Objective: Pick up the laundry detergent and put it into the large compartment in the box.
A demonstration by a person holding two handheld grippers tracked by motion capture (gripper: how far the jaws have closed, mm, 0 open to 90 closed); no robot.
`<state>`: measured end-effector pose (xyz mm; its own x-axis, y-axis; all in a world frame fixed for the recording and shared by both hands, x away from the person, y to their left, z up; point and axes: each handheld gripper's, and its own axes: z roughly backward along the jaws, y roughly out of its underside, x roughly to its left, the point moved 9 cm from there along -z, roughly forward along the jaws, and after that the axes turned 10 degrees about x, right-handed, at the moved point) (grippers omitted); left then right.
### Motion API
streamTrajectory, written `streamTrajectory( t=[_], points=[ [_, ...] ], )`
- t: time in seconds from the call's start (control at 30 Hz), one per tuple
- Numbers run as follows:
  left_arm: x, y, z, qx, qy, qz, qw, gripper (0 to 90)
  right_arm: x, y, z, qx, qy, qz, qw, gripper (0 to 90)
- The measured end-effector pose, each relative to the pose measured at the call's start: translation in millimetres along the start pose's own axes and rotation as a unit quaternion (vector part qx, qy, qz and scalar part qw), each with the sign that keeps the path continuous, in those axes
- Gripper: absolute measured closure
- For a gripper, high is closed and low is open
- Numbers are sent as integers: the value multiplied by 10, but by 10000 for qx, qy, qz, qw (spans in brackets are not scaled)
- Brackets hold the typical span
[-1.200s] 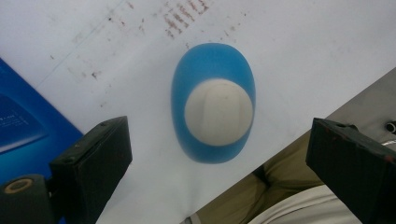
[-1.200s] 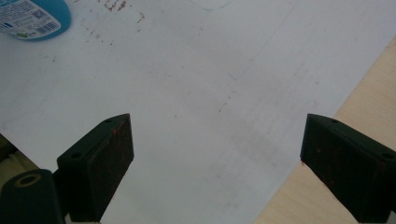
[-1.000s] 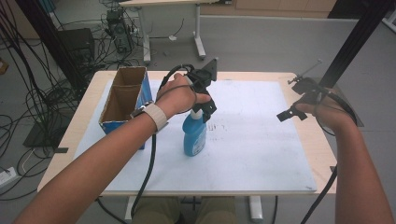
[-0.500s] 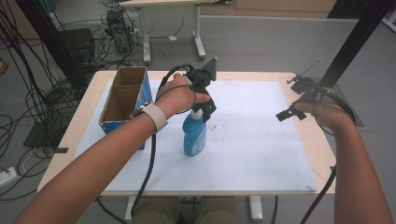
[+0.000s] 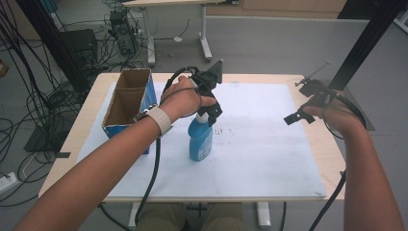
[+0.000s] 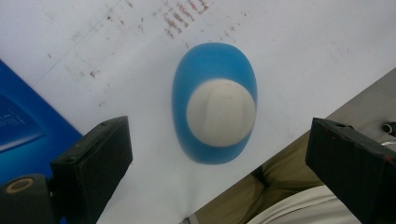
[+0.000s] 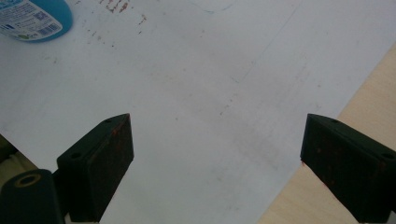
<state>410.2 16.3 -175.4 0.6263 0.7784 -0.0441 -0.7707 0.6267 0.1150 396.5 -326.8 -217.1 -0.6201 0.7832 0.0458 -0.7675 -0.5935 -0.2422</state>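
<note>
Both tongs (image 6: 219, 172) hold as before, spread above the blue bottle (image 6: 215, 121).

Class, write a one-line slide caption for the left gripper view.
Open left tongs hover straight above a blue bottle with a white cap, standing on the white sheet.

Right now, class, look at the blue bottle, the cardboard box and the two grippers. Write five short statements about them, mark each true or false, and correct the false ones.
1. The blue bottle stands upright on the white sheet. True.
2. The left gripper is clamped shut on the bottle's cap. False: its jaws are wide open above the white cap.
3. The cardboard box lies flat on its side. False: it stands with its open top up.
4. The right gripper is open over bare sheet. True.
5. The bottle is inside the box. False: it stands beside it.
</note>
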Motion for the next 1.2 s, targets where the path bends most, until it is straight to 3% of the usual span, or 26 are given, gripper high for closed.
streamTrajectory(
  t=[1.2],
  points=[
    [15,7,4,-17,45,10,10000,78,-3,-12,-6,44,-4,-33,10000,93]
  ],
)
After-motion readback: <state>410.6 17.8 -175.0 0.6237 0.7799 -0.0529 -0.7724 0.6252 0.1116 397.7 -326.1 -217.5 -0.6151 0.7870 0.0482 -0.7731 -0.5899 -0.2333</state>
